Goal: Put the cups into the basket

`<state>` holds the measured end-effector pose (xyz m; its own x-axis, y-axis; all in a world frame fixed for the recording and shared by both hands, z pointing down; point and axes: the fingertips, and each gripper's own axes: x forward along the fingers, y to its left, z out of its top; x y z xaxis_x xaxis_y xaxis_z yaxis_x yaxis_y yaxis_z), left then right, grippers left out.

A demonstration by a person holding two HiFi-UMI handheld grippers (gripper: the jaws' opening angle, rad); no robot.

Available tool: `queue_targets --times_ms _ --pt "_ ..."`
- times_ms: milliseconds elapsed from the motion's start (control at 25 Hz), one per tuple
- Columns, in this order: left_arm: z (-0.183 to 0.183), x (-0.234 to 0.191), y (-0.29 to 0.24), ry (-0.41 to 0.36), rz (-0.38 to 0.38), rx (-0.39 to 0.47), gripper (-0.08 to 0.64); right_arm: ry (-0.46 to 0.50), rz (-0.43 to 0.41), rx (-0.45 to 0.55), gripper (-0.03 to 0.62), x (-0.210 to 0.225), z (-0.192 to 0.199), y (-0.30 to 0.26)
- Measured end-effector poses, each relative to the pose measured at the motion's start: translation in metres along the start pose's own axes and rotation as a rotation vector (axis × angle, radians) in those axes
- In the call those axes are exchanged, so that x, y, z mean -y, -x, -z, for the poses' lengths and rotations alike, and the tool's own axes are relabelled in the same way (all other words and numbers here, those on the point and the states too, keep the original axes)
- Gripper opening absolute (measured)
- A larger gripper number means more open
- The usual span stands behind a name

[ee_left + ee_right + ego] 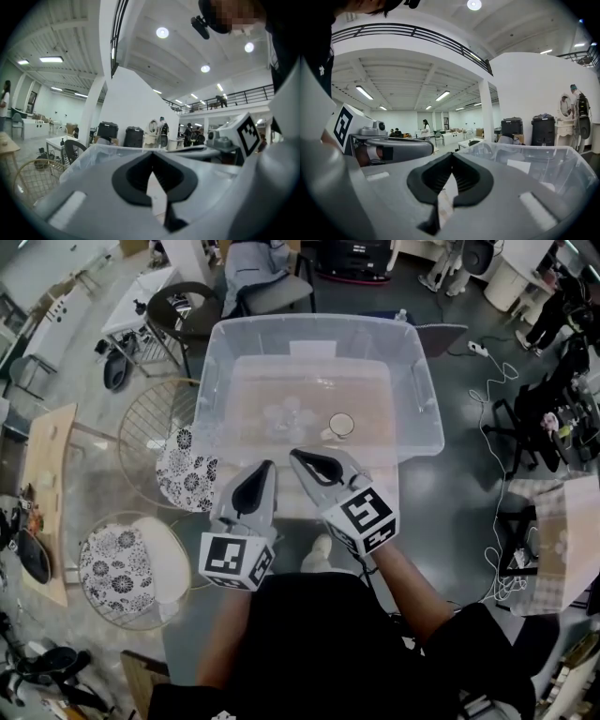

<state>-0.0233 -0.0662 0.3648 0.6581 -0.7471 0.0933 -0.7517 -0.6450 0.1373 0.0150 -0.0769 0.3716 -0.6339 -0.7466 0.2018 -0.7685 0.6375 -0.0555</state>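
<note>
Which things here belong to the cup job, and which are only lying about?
Job: clear basket, cups inside it, left gripper, right gripper, both shut and empty.
Lying about: two cushioned chairs, wooden table, floor cables.

The basket (418,381) fills the frame's upper centre, with the cups (341,425) inside it. Just below it, the left gripper (267,468) and right gripper (295,456) lie side by side.

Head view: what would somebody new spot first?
The big clear plastic bin in the middle grabs the eye, with a pale cup and what look like see-through cups inside. Just below it, the left gripper and right gripper point toward it, both shut and empty.
</note>
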Motion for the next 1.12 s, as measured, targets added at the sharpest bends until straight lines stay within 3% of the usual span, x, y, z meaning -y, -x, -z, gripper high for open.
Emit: queue_targets --times_ms 400,840,1120 --pt "-0.011 -0.028 0.063 0.0 0.064 0.027 0.006 0.01 0.075 0.027 0.003 -0.063 -0.015 -0.015" --pt "0.002 -0.048 0.135 0.03 0.117 0.01 0.006 -0.009 0.119 0.009 0.003 -0.142 -0.004 -0.022" --pt "0.004 -0.05 0.16 0.025 0.155 0.017 0.006 -0.011 0.159 0.014 0.003 -0.167 -0.001 -0.017"
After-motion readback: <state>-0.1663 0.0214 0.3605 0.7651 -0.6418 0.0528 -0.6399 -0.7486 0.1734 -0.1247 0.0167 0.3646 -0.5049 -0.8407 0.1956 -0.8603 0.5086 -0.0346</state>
